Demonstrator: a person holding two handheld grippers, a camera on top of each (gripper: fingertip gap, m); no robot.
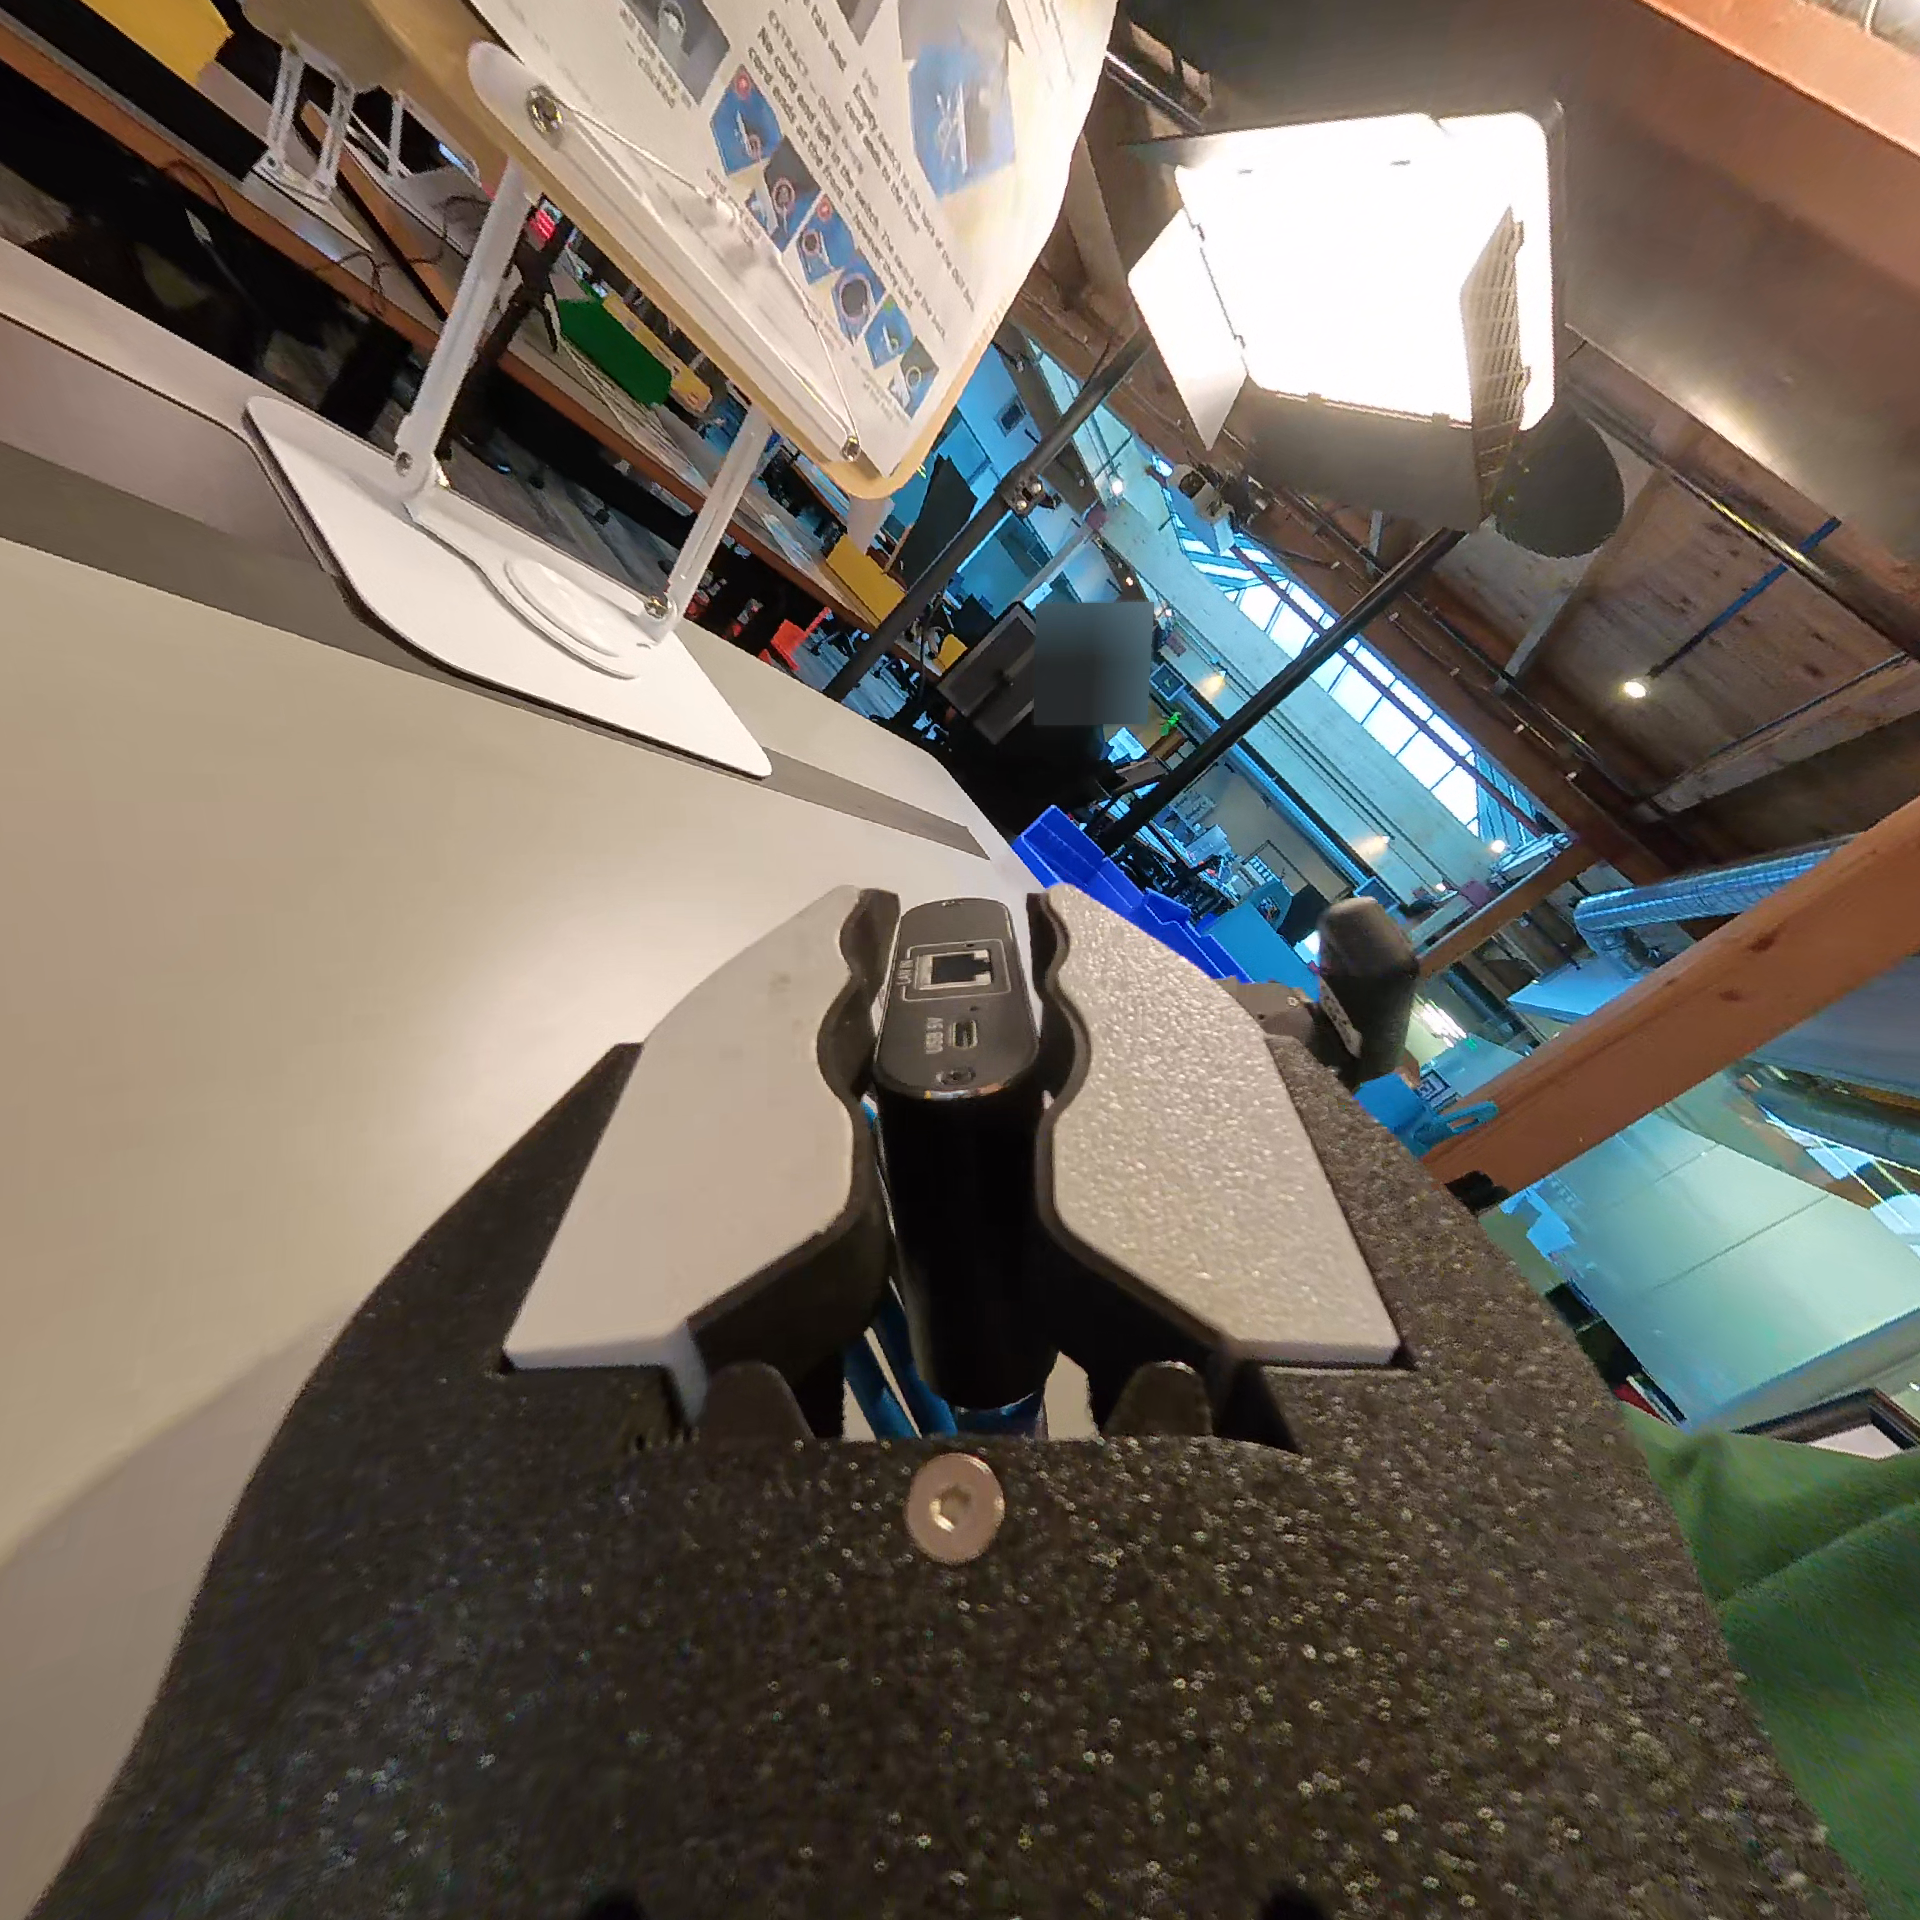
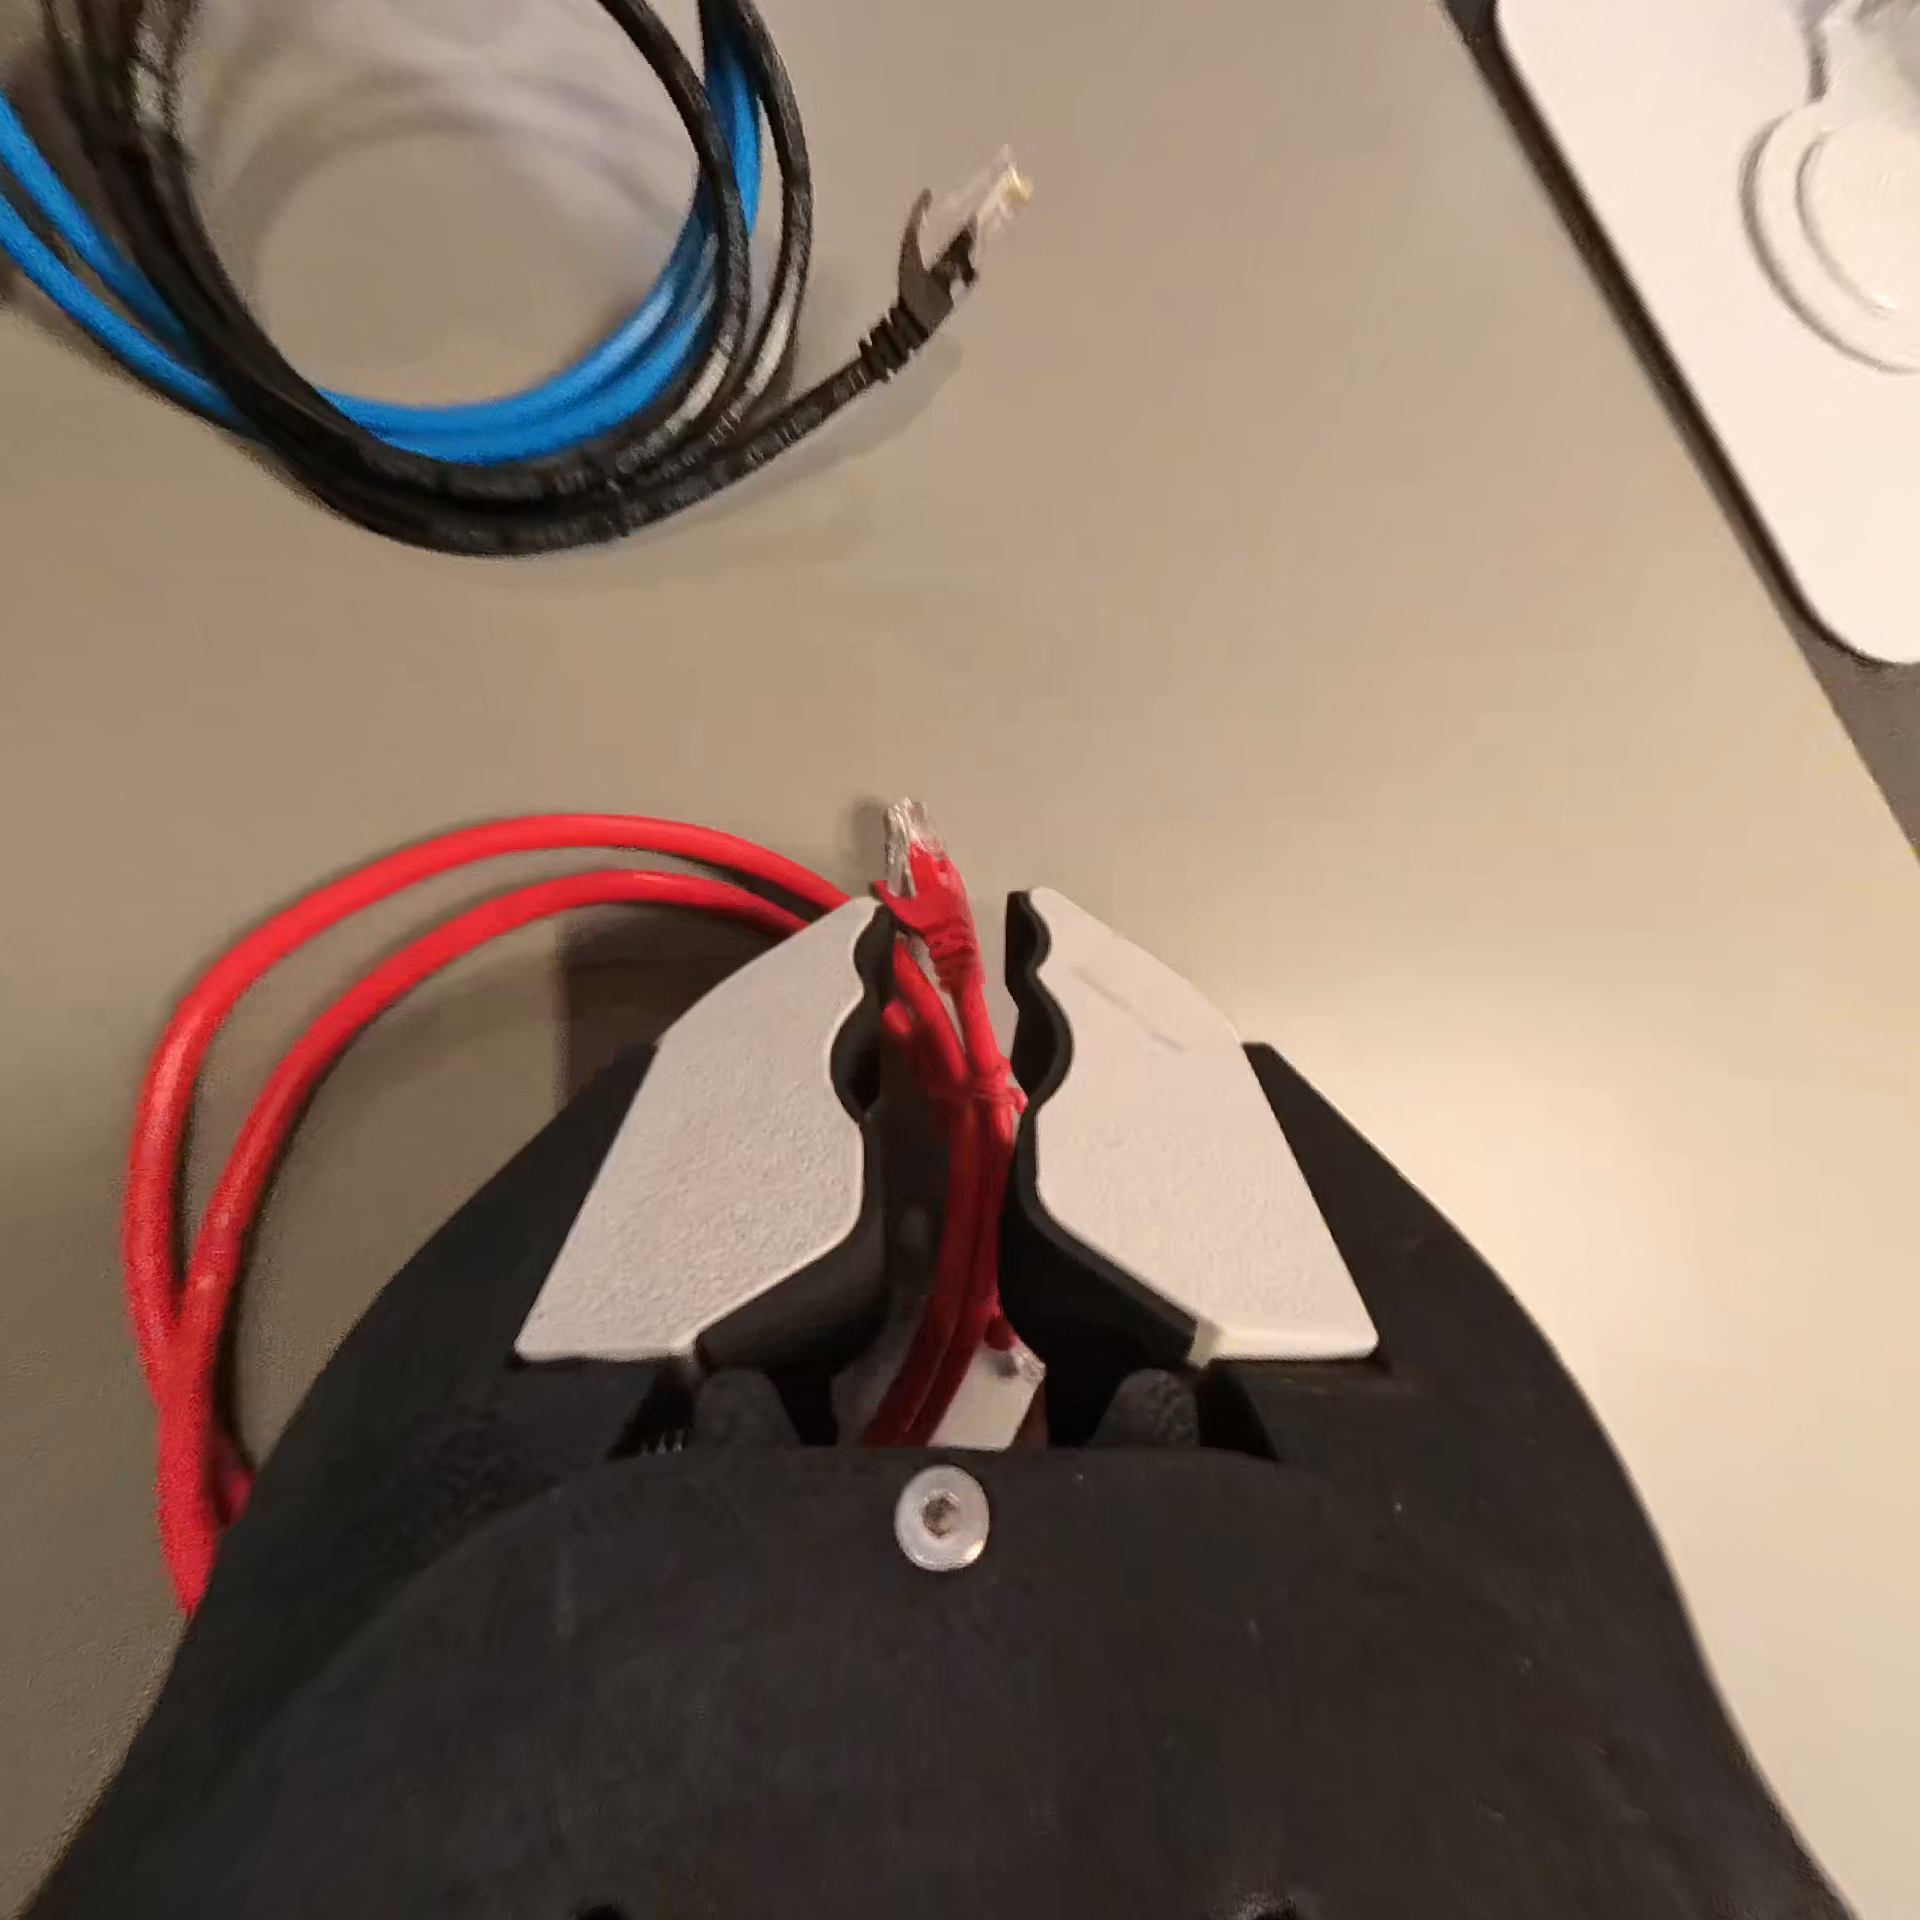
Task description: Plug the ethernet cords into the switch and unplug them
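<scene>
Right gripper (image 2: 951,925) is being closed around the limp red cord (image 2: 951,1049) behind its brittle plug, while the rigid switch (image 1: 951,997) is being clamped by the left gripper (image 1: 961,935)

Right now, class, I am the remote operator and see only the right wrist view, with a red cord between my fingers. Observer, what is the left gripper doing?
Observer: The left gripper is shut on the black switch, lifted off the grey table.
Operator: Which way does its end face?
Observer: The end with one network port faces away from that camera, and the port is empty.
Operator: Anything plugged in at the near end?
Observer: Blue cable shows below the switch near the gripper's base; whether it is plugged in, I cannot tell.
Operator: What stands beyond it?
Observer: A white stand carrying an instruction sheet.
</scene>
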